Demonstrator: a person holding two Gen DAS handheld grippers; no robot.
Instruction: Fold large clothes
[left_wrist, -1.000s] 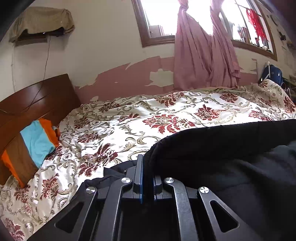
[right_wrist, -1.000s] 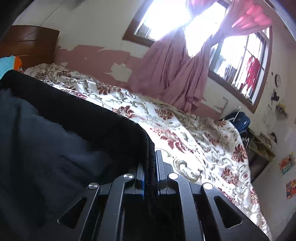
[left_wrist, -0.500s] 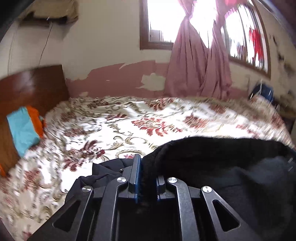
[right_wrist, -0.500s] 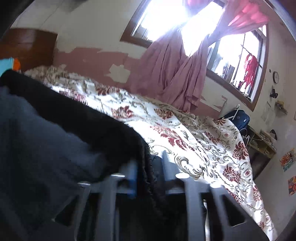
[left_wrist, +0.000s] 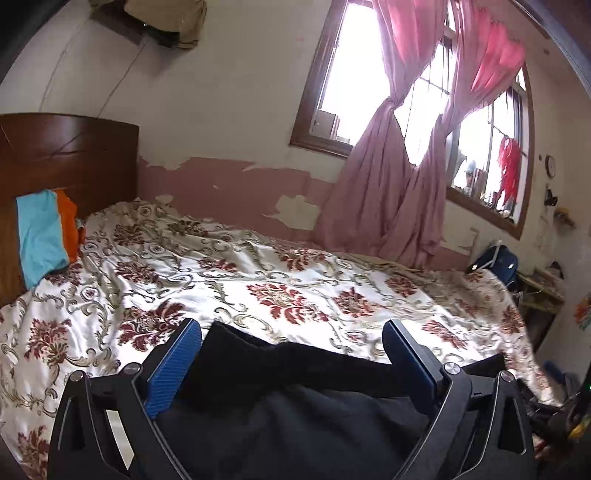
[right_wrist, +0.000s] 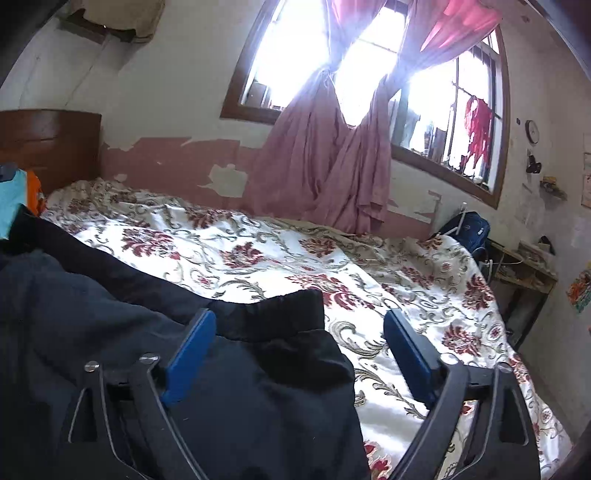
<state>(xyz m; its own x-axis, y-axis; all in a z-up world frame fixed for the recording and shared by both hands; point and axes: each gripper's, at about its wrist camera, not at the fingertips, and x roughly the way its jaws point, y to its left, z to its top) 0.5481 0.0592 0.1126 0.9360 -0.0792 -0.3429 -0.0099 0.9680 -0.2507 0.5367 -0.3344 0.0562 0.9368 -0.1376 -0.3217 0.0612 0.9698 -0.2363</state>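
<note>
A large black garment (left_wrist: 295, 413) lies on the near side of the bed, its folded edge running across both views; it also shows in the right wrist view (right_wrist: 147, 332). My left gripper (left_wrist: 291, 332) is open wide just above the garment's far edge, holding nothing. My right gripper (right_wrist: 299, 325) is open wide over the garment's right corner, holding nothing. The blue pads (left_wrist: 173, 369) stand well apart on both grippers.
The bed has a floral cream and red bedspread (left_wrist: 277, 280). A wooden headboard (left_wrist: 66, 155) and a blue and orange pillow (left_wrist: 44, 232) are at the left. Pink curtains (left_wrist: 388, 184) hang at the window. A dark blue bag (right_wrist: 469, 229) and cluttered shelf stand at the right.
Both grippers were shut on the black garment's edge and are now open. The garment has dropped onto the bed. Both grippers have lifted and tilted up.
</note>
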